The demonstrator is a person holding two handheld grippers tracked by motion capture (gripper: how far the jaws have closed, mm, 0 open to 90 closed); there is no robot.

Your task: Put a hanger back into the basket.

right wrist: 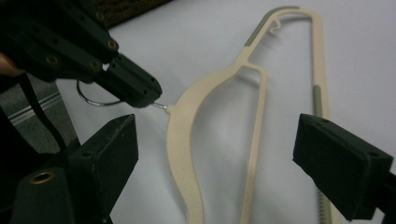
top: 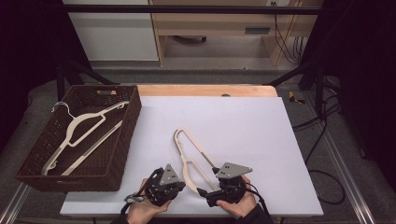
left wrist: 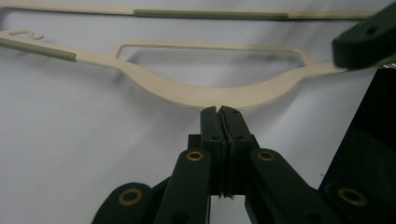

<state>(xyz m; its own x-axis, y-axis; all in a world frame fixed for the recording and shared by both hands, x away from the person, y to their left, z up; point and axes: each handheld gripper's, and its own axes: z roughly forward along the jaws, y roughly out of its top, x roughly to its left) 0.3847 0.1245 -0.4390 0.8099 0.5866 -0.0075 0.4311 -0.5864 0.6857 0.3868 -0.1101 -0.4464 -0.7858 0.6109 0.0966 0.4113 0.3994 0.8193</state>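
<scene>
A cream plastic hanger (top: 191, 154) lies on the white board near the front edge. My left gripper (top: 183, 185) is shut on the hanger's metal hook (right wrist: 93, 100) right at its neck. The left gripper view has the closed tips (left wrist: 219, 109) against the hanger's curved middle (left wrist: 196, 95). My right gripper (top: 209, 182) stands wide open, its two jaws on either side of the hanger body (right wrist: 187, 121) without touching it. The left gripper's tips (right wrist: 152, 100) sit at the upper left of the right gripper view, and one right jaw pad (left wrist: 369, 42) shows at the far right of the left gripper view.
A dark brown wicker basket (top: 125, 144) sits at the left of the table with another cream hanger (top: 79, 130) inside. The white board (top: 243, 116) stretches away behind the hanger. Its front edge lies just under both hands.
</scene>
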